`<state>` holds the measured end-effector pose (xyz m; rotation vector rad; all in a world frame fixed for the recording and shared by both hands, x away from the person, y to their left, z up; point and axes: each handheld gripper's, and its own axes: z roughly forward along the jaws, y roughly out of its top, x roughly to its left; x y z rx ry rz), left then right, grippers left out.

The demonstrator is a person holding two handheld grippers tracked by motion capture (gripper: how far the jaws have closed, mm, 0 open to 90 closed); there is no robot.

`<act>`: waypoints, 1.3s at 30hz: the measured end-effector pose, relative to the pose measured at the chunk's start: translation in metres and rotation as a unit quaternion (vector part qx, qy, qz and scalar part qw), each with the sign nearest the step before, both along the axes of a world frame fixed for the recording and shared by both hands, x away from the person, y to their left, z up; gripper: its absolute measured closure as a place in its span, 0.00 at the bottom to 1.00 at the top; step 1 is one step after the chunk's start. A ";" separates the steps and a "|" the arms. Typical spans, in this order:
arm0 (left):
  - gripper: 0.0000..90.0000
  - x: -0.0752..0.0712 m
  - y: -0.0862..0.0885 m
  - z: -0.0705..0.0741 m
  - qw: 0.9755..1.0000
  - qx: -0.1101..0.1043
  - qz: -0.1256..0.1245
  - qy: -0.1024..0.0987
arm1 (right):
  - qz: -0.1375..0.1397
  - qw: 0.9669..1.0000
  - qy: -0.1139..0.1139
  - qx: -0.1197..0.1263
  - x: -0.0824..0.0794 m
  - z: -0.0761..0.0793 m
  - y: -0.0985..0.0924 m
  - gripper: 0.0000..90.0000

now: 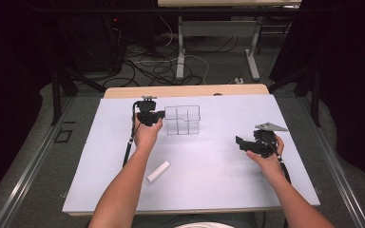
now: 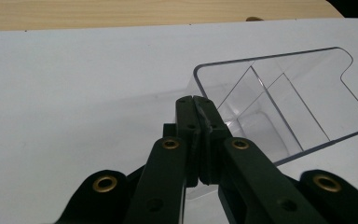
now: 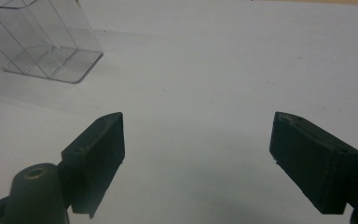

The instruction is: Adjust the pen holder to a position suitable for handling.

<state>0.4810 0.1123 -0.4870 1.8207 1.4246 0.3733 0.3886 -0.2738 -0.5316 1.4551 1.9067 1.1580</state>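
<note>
While the clear rigid plastic divided organizer point(image 1: 182, 119) sits at 12 o'clock, left gripper point(image 2: 196, 100) pinches its thin wall; right gripper point(image 3: 196, 154) gapes wide, holding nothing.

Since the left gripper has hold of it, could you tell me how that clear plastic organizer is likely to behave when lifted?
The clear organizer looks stiff: its thin walls and inner dividers keep straight edges. It is probably light, being empty. Its smooth wall may slip, since the left gripper pinches just one edge, so it could swing or tilt when raised.
</note>
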 end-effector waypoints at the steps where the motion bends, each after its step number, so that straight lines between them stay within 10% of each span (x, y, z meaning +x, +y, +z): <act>1: 1.00 0.000 -0.001 0.000 1.000 0.001 -0.002 0.000 | 0.000 1.000 0.000 0.000 0.000 0.000 0.000 0.19; 20: 1.00 -0.002 -0.021 -0.001 1.000 -0.001 -0.019 -0.007 | 0.001 1.000 0.001 0.001 0.000 0.000 -0.001 0.19; 39: 0.79 -0.017 -0.004 0.005 0.998 0.013 -0.066 -0.003 | -0.003 1.000 0.003 0.004 0.001 -0.001 -0.003 0.20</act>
